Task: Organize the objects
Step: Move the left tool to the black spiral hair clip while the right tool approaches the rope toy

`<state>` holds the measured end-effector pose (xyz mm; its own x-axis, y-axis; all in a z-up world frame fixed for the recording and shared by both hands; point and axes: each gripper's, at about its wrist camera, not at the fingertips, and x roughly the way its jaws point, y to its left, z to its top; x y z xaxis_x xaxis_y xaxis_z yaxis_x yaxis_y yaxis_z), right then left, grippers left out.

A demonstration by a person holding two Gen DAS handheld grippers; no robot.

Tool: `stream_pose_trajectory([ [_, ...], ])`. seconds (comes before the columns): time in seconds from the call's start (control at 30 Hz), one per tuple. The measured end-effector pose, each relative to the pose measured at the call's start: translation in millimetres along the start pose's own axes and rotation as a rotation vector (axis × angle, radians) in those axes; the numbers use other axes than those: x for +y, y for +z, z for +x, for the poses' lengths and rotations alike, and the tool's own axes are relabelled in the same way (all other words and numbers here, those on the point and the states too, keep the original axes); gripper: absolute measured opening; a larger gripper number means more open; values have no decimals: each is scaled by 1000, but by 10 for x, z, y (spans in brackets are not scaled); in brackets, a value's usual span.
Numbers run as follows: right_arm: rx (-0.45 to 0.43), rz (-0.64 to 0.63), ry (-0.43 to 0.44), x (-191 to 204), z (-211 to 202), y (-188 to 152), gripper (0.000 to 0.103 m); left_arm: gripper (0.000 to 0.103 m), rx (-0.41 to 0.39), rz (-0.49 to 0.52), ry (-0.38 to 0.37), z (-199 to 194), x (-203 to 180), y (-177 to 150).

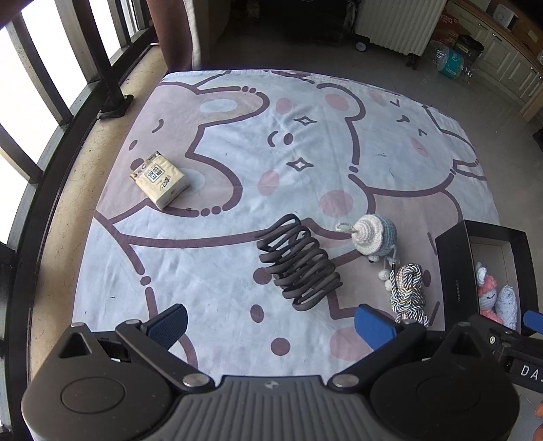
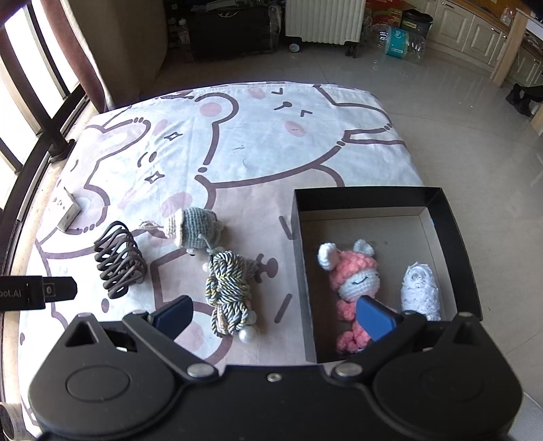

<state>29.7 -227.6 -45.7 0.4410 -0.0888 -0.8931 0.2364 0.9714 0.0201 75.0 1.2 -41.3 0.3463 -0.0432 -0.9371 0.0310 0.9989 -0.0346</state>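
Note:
A black open box [image 2: 451, 217] [image 1: 451, 264] stands at the right of the cartoon-print cloth [image 1: 237, 142] [image 2: 271, 135]. Inside it lie a pink crocheted doll [image 2: 353, 281] [image 1: 488, 295] and a white knitted piece [image 2: 419, 288] [image 1: 507, 300]. On the cloth lie a dark wire coil rack [image 1: 298, 264] [image 2: 117, 259], a blue-grey crocheted toy [image 1: 373, 237] [image 2: 195, 225], a braided rope knot with pearls [image 1: 407, 291] [image 2: 227, 295] and a tissue pack [image 1: 159, 178] [image 2: 66, 210]. My left gripper [image 1: 271, 325] is open, just short of the coil rack. My right gripper [image 2: 275, 317] is open between rope knot and box.
A black railing [image 1: 68, 101] with windows runs along the left. A white radiator [image 2: 324, 20] on wheels, bottles and cartons stand on the tiled floor beyond the cloth. Cabinets [image 2: 475, 30] line the far right. The other gripper's side shows at the left edge [image 2: 37, 291].

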Motion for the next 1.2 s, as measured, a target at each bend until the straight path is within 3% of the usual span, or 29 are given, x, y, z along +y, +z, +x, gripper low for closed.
stream_pose_trajectory([
  [0.73,-27,-21,33,115,-197,-22,103,103,-35,-23,21,-259,-1,-86],
  [1.2,-48,-58,130,202,-190,16,103,103,-46,-72,61,-109,79,5],
])
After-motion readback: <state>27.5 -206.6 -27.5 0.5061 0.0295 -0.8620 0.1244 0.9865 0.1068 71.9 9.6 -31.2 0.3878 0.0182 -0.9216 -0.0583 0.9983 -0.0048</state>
